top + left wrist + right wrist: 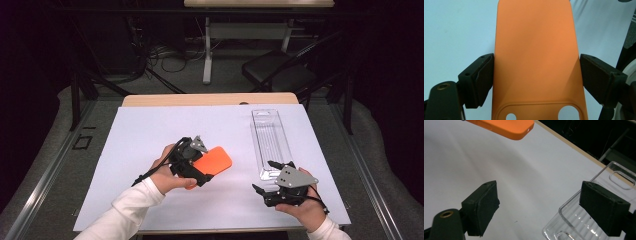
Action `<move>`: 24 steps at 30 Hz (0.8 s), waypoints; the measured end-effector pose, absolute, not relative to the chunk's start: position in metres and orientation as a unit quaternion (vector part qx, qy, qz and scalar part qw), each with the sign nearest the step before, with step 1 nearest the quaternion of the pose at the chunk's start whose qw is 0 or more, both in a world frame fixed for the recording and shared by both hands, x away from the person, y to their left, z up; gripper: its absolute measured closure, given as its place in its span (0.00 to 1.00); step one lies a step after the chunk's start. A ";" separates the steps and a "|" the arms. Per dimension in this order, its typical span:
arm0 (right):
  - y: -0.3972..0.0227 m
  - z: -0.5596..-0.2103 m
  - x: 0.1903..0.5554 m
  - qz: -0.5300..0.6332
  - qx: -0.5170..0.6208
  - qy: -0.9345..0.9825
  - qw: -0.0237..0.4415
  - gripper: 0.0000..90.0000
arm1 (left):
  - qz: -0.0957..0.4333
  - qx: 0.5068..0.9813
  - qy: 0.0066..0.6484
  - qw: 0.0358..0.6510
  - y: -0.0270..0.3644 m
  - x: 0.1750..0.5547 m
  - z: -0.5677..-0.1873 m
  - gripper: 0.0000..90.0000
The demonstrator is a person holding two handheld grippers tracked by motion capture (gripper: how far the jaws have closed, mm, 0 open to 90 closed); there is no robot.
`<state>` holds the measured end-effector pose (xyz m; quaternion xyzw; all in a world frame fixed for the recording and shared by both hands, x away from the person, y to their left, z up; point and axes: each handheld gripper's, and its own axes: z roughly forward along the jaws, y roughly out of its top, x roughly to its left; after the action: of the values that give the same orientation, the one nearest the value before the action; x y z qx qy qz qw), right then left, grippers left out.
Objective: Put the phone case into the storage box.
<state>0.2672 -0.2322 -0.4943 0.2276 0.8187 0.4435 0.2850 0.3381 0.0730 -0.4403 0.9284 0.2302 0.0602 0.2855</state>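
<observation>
Probably light, bendy, grippy: orange phone case (537, 57) held by long edges in left gripper (196, 165), frame centre. Right gripper (537, 207) wide open, empty, nr clear tray (270, 140).

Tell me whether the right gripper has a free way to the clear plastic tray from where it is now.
Probably yes. The right gripper hangs open at the near end of the clear plastic tray, nothing lies between them, and the orange phone case is off to the side in the left gripper.
</observation>
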 end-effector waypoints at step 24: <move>-0.198 -0.471 0.270 0.321 0.028 0.868 0.378 0.20 | 0.057 0.934 0.221 0.276 0.068 0.337 -0.432 0.18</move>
<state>0.2700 -0.1981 -0.4708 0.0276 0.8677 0.3214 0.3781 0.3372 0.0685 -0.4316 0.9338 0.2207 0.0572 0.2758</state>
